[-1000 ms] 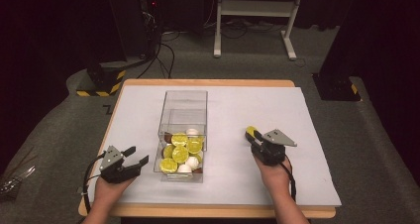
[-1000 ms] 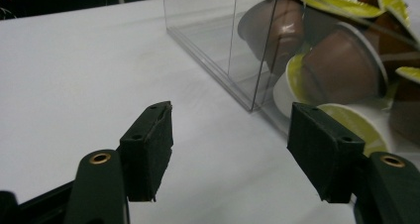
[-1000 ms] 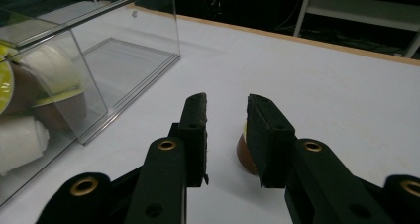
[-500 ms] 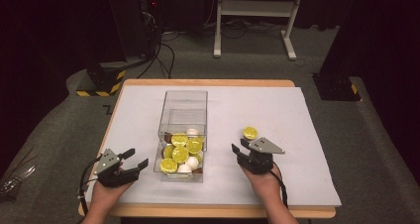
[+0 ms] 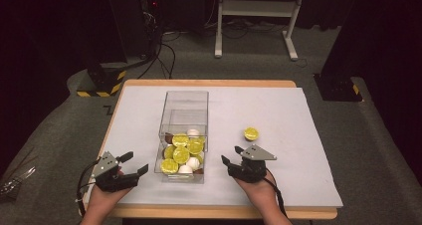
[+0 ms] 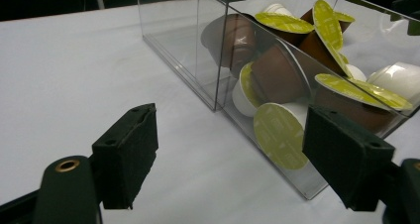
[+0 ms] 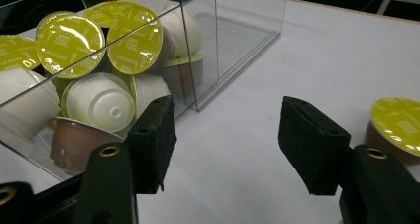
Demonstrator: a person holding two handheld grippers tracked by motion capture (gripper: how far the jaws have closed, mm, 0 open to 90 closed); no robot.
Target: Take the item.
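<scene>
The coffee capsule (image 5: 251,134) lay alone on the table, right of the clear box (image 5: 184,105). Right gripper (image 5: 234,156) jaws had just been opening, nothing between them; left gripper (image 5: 133,164) stood wide, empty. Judged light, rigid, foil-topped: grip the sides.

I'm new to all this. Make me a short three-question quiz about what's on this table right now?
1. True or false: the right gripper holds a capsule.
2. Where does the lone capsule stand? A) inside the box B) on the table, right of the box C) on the floor
3. What colour are the capsule lids?

Key: 1 false, its fingers stand open and empty; 2 B; 3 yellow-green.
</scene>
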